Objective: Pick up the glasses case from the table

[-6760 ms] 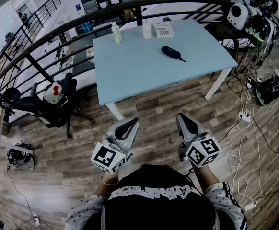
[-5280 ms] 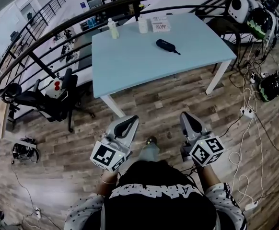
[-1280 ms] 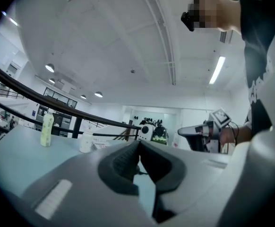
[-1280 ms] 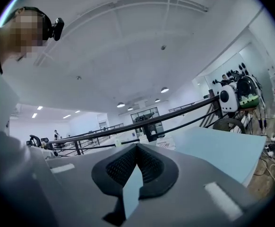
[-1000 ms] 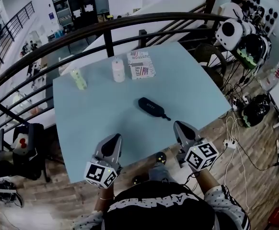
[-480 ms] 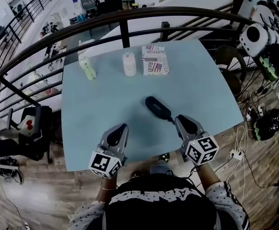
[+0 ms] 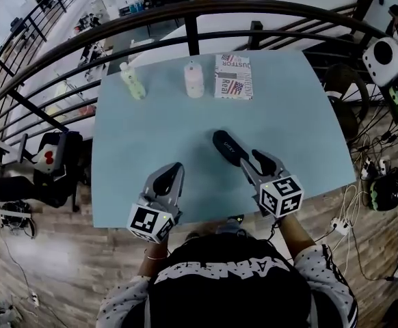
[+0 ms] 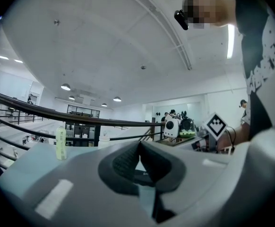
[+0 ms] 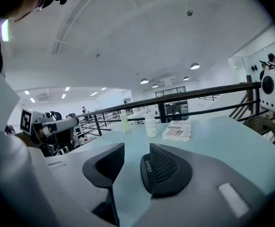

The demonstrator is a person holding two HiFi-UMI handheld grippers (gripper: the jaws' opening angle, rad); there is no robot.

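From the head: glasses case (image 7: pixel 228 147) on worktop (image 7: pixel 137 156), just ahead of right tongs (image 7: pixel 249 161). From those tongs alone: partway apart, just opening, case end in the gap. Left tongs (image 8: pixel 139 143): pinched together, empty.

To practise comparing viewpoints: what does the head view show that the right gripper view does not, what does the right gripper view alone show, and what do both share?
Head view only: the wooden floor, the office chair, and the marker cube on the right gripper. Right gripper view only: ceiling lights, and that gripper's jaws standing apart, having just been opening, with the glasses case between them. Both: the case, green bottle, white bottle, printed box, table and railing.
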